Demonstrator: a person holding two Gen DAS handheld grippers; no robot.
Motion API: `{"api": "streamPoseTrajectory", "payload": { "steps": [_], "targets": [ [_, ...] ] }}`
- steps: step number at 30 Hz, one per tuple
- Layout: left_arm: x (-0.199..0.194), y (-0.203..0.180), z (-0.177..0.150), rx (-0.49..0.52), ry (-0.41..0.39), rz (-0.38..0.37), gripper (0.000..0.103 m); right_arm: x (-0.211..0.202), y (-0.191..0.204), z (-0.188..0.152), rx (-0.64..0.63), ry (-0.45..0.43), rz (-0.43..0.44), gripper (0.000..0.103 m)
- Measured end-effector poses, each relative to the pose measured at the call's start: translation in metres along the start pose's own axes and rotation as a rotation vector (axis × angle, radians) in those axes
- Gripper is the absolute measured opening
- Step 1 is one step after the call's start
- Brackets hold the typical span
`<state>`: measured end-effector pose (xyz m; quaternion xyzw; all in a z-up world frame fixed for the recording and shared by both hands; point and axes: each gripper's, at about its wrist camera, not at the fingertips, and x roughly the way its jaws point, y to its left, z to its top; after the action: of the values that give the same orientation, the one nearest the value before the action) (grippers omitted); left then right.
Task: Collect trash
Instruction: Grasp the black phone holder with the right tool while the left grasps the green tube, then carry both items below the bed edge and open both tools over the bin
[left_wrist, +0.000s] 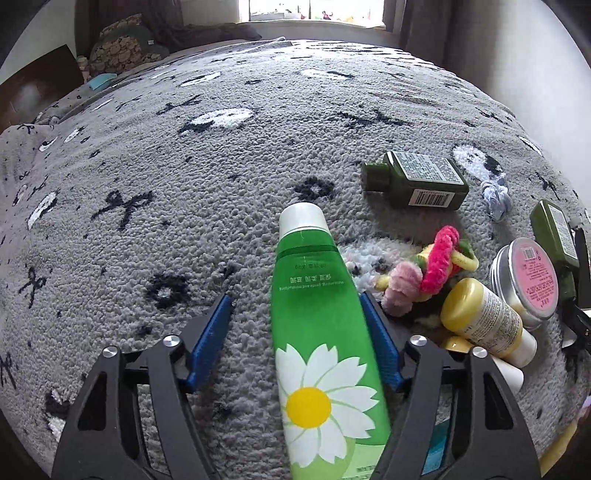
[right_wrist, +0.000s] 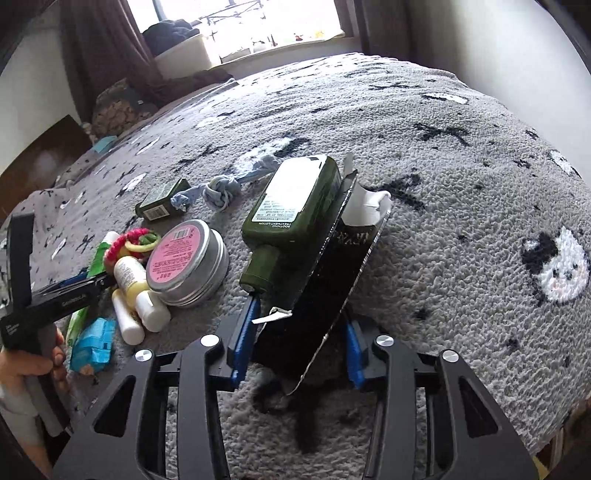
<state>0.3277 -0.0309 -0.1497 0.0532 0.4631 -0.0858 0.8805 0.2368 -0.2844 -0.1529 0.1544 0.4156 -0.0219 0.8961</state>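
Observation:
A green tube (left_wrist: 314, 325) with a white cap and a daisy print lies lengthwise on the grey blanket (left_wrist: 184, 221) between the blue fingers of my left gripper (left_wrist: 295, 299). Its right pad touches the tube and the left pad stands clear of it, so the gripper is open. My right gripper (right_wrist: 301, 310) is shut on a torn black carton (right_wrist: 317, 295) with white paper (right_wrist: 365, 210) sticking out of its far end. A dark green lotion bottle (right_wrist: 291, 210) leans on the carton's left side, cap toward me.
A pile sits between the grippers: pink-lidded tin (right_wrist: 184, 254), yellow bottle (right_wrist: 129, 277), white tubes (right_wrist: 127, 325), hair ties (left_wrist: 439, 258), blue packet (right_wrist: 92, 343), small green bottle (left_wrist: 417, 181), knotted blue cloth (right_wrist: 221, 192). A hand (right_wrist: 22, 365) holds the left gripper. Pillows (left_wrist: 122, 48) lie far left.

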Motion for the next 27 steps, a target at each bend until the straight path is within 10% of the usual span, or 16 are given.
{"api": "streamPoseTrajectory", "payload": {
  "steps": [3, 27],
  "targets": [
    [-0.005, -0.003, -0.001, 0.012, -0.005, -0.011, 0.04, -0.003, 0.003, -0.002, -0.008, -0.008, 0.016, 0.027],
    [-0.148, 0.006, -0.065, 0.045, -0.279, -0.008, 0.04, -0.116, -0.005, -0.039, -0.1, -0.212, 0.041, 0.018]
  ]
}}
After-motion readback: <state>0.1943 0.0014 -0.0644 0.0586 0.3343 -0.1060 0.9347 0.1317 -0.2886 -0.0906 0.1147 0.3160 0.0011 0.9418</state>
